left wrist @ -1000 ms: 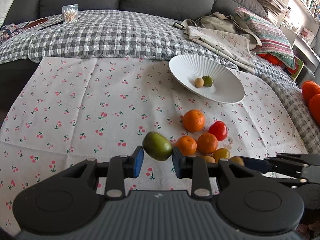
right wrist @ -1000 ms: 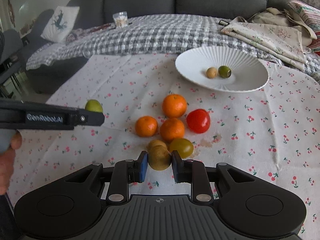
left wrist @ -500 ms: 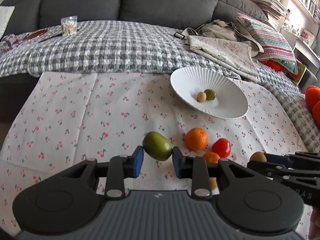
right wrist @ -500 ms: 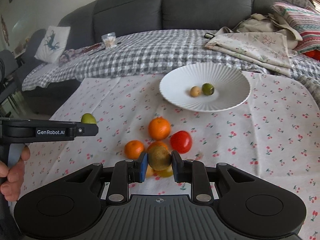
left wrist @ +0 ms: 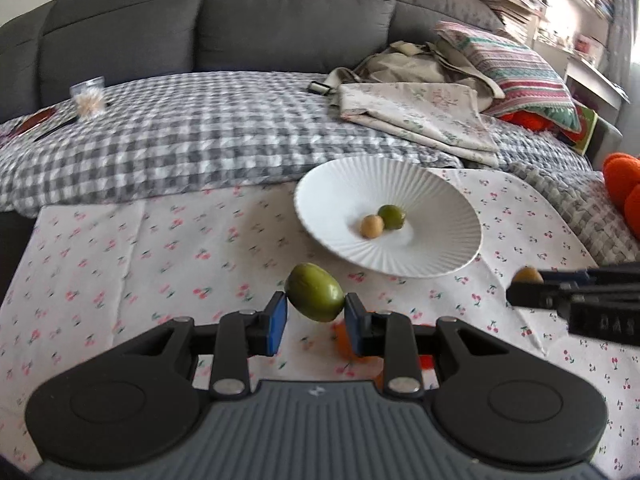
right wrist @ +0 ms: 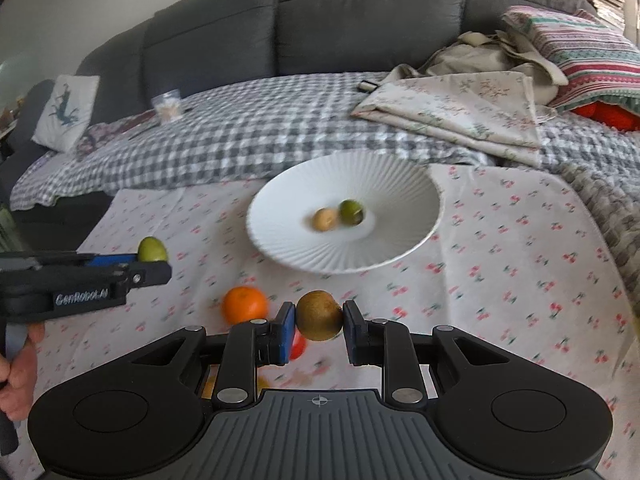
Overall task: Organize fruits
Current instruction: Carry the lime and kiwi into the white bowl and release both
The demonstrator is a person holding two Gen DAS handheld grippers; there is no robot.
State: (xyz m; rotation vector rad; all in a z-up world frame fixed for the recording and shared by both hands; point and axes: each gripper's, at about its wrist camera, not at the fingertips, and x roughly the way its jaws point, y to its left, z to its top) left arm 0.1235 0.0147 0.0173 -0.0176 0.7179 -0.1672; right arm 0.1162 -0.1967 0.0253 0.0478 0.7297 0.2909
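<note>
My left gripper (left wrist: 315,318) is shut on a green fruit (left wrist: 315,297) and holds it above the cherry-print cloth, just short of the white ribbed plate (left wrist: 424,258). My right gripper (right wrist: 318,326) is shut on a brown kiwi (right wrist: 319,315) and holds it in the air before the plate (right wrist: 384,252). The plate holds a small tan fruit (left wrist: 372,226) and a small green fruit (left wrist: 391,217). An orange (right wrist: 245,304) lies on the cloth to the left of the right gripper. The left gripper also shows at the left of the right wrist view (right wrist: 154,262).
More fruit lies partly hidden under both grippers. A checked blanket (left wrist: 192,148), folded cloths (left wrist: 420,116) and a striped pillow (left wrist: 516,68) lie on the dark sofa behind. A small clear box (left wrist: 88,96) stands at the back left.
Both grippers have moved forward and up toward the plate with their fruit. The plate looks nearer and the loose fruit on the cloth has slipped under the grippers.
</note>
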